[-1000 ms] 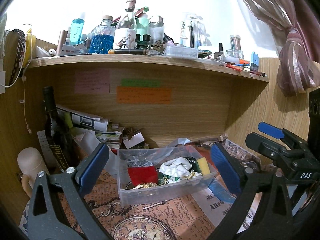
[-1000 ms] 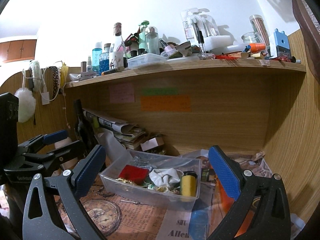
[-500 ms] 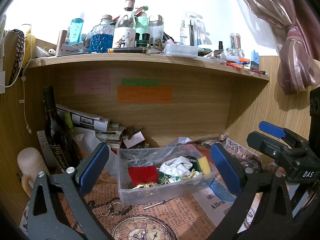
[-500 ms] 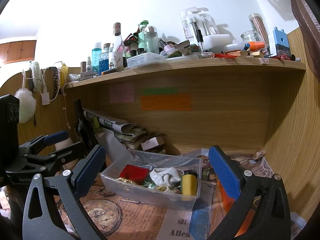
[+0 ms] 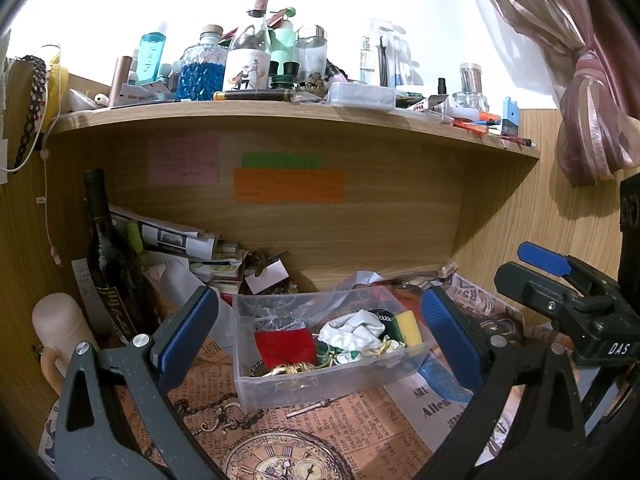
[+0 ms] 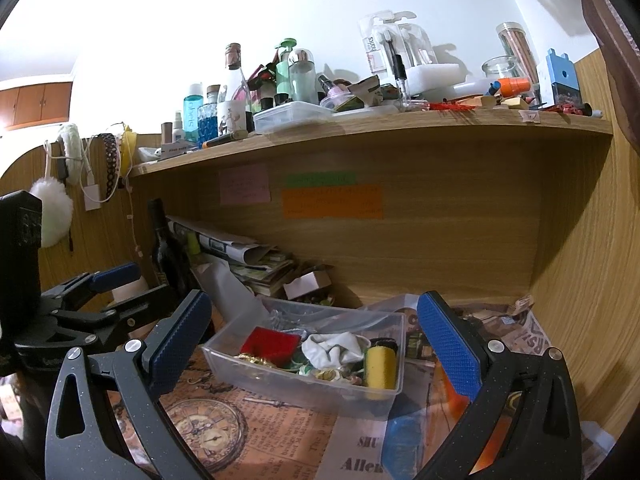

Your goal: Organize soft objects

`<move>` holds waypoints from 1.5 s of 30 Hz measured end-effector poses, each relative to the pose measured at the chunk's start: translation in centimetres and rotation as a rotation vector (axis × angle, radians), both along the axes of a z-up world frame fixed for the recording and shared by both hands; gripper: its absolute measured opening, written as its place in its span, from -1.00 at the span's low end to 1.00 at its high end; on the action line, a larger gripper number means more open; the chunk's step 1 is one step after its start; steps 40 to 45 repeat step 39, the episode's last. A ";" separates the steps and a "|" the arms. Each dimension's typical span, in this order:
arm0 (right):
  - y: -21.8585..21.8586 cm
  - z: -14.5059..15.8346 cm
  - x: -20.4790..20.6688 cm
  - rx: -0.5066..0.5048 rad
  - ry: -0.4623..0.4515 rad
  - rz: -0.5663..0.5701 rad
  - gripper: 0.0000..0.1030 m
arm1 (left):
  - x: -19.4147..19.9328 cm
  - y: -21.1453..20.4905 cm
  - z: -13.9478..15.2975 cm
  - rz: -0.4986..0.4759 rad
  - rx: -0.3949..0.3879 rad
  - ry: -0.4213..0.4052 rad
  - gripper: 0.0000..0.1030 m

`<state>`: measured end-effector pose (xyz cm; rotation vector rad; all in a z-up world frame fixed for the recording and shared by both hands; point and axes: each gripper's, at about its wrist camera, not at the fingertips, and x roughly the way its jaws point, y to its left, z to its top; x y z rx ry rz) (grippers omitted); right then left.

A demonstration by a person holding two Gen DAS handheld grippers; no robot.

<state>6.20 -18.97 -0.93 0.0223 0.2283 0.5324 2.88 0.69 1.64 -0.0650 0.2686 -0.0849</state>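
Left wrist view: both my grippers, left gripper (image 5: 316,338) and right gripper (image 6: 314,342), are wide open and empty; I should descend slowly onto the white cloth (image 5: 354,330) in the clear bin (image 5: 280,394), avoiding the chains.

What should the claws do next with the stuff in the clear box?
Probably lower the right claw onto the white cloth in the clear box. Both claws are open and empty above it, and the cloth lies on top, beside the yellow sponge.
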 end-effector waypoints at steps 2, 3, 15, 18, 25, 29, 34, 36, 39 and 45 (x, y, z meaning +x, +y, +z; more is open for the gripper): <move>0.0 0.0 0.0 0.000 0.000 -0.002 1.00 | 0.1 0.2 -0.1 -0.005 0.002 0.002 1.00; 0.0 0.0 0.0 0.000 0.001 -0.001 1.00 | 0.1 0.1 -0.1 -0.005 0.002 0.002 1.00; 0.2 0.0 0.0 0.001 0.005 -0.004 1.00 | 0.2 0.1 -0.1 -0.007 0.002 0.001 1.00; 0.1 0.0 0.0 0.002 0.005 -0.004 1.00 | 0.2 0.0 -0.1 -0.005 0.004 0.002 1.00; 0.2 -0.1 0.0 0.002 0.006 -0.006 1.00 | 0.3 0.1 -0.2 -0.010 0.003 0.008 1.00; 0.3 -0.1 0.1 0.000 0.009 -0.006 1.00 | 0.4 0.3 -0.3 -0.020 0.004 0.010 1.00; 0.5 -0.4 0.3 -0.005 0.016 -0.005 1.00 | 0.6 0.6 -0.4 -0.038 0.000 0.015 1.00; 0.5 -0.4 0.4 -0.005 0.019 -0.005 1.00 | 0.7 0.8 -0.4 -0.041 0.000 0.014 1.00; 0.5 -0.5 0.5 -0.006 0.022 -0.005 1.00 | 0.8 0.9 -0.4 -0.045 0.000 0.016 1.00; 0.5 -0.5 0.5 -0.006 0.022 -0.005 1.00 | 0.8 0.9 -0.4 -0.045 0.000 0.016 1.00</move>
